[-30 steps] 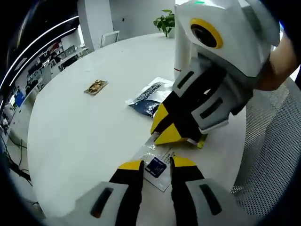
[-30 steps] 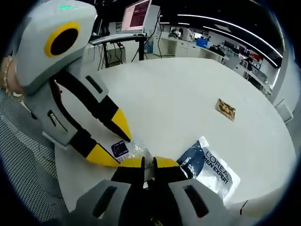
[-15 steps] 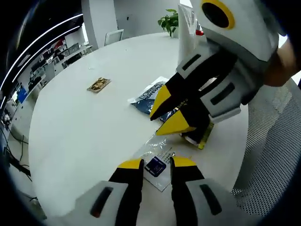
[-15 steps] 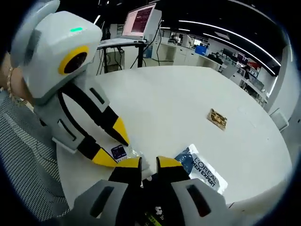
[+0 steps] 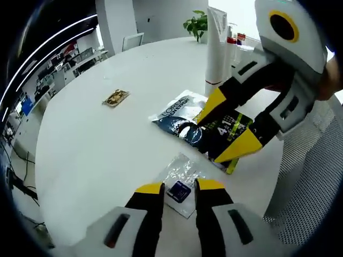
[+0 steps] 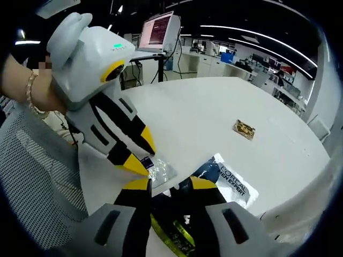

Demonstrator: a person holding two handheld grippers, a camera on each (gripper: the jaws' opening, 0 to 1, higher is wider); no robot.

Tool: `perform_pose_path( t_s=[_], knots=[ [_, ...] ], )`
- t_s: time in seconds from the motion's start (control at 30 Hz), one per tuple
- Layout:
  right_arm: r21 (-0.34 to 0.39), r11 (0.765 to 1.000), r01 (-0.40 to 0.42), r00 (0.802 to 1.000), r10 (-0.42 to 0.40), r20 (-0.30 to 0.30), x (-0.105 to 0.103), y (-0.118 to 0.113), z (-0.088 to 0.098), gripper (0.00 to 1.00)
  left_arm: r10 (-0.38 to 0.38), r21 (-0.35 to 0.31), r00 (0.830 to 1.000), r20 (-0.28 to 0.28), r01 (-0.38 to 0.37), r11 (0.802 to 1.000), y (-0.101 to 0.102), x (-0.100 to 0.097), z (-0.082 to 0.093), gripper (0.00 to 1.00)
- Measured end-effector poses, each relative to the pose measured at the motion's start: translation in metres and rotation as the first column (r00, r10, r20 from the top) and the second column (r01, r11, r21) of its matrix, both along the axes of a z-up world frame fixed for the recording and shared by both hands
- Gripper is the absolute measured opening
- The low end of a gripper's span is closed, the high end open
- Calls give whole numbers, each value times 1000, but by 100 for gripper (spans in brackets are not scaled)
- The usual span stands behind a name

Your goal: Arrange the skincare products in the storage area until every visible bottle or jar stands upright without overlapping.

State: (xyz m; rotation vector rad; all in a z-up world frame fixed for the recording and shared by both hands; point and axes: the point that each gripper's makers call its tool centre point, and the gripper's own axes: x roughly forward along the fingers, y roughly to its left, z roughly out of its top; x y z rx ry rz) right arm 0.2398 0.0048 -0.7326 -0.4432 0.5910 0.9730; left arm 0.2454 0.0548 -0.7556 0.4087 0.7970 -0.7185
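Observation:
My left gripper (image 5: 180,187) stands open low over the white table, and a small clear sachet with a blue label (image 5: 178,190) lies flat between its fingertips. In the right gripper view the left gripper (image 6: 140,153) comes in from the left beside that sachet (image 6: 159,170). My right gripper (image 5: 228,127) is open, its jaws spread wide around a dark packet with yellow-green print (image 5: 222,134) lying on the table. That packet (image 6: 170,217) sits under my right gripper (image 6: 169,184). A white tube (image 5: 214,53) stands upright behind.
A blue and white L'Oreal sachet (image 5: 172,110) (image 6: 229,179) lies flat next to the dark packet. A small gold sachet (image 5: 113,98) (image 6: 244,127) rests further out on the table (image 5: 91,150). A mesh chair (image 5: 305,171) is at the near edge. A plant (image 5: 194,22) stands behind.
My right gripper has opened from shut and shifted right, uncovering the dark packet between its jaws. The left gripper and the clear sachet have stayed in place.

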Motion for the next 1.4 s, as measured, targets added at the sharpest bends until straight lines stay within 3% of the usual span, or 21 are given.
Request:
perform_pose_path(
  t_s=[0.17, 0.53, 0.57, 0.67, 0.73, 0.77, 0.8, 0.83, 0.9, 0.97, 1.0, 1.13, 1.3, 1.4],
  knots=[
    [48, 999, 5, 1000, -5, -14, -8, -2, 6, 33, 0, -6, 1000, 8, 0, 1000, 0, 0, 7, 29],
    [137, 990, 18, 999, -12, -47, -32, -15, 23, 59, 39, -7, 999, 1, -39, 999, 7, -11, 20, 42],
    [161, 986, 32, 998, -22, -63, -35, -17, 26, 60, 42, -9, 999, 1, -42, 999, 7, -13, 21, 42],
    [223, 965, 136, 970, -83, -230, -45, -24, 21, 61, 55, -12, 998, -3, -55, 998, 9, -19, 22, 45],
    [180, 977, 115, 977, -79, -198, -48, -33, 18, 62, 68, -11, 998, -16, -68, 998, 10, -24, 23, 48],
    [175, 977, 121, 974, -83, -211, -50, -35, 17, 63, 73, -11, 997, -19, -73, 997, 11, -26, 24, 50],
    [176, 971, 164, 955, -112, -274, -56, -40, 15, 66, 78, -13, 997, -20, -78, 997, 11, -29, 27, 53],
    [178, 967, 184, 949, -127, -289, -56, -42, 16, 68, 82, -16, 996, -17, -82, 996, 11, -31, 29, 55],
    [154, 968, 196, 951, -150, -270, -55, -51, 17, 70, 101, -35, 995, -20, -102, 994, 12, -34, 33, 58],
    [139, 966, 218, 942, -171, -287, -56, -57, 17, 72, 118, -47, 993, -24, -119, 992, 13, -37, 37, 60],
    [122, 961, 247, 930, -200, -310, -58, -65, 20, 75, 125, -52, 992, -24, -126, 991, 14, -39, 39, 61],
    [116, 946, 301, 916, -254, -310, -58, -83, 30, 81, 157, -73, 987, -28, -159, 985, 17, -43, 48, 69],
    [111, 921, 374, 902, -334, -273, -50, -109, 39, 90, 195, -93, 980, -38, -198, 976, 24, -46, 53, 78],
    [111, 895, 432, 882, -394, -257, -45, -133, 46, 93, 216, -102, 975, -47, -219, 970, 31, -47, 54, 81]
  ],
)
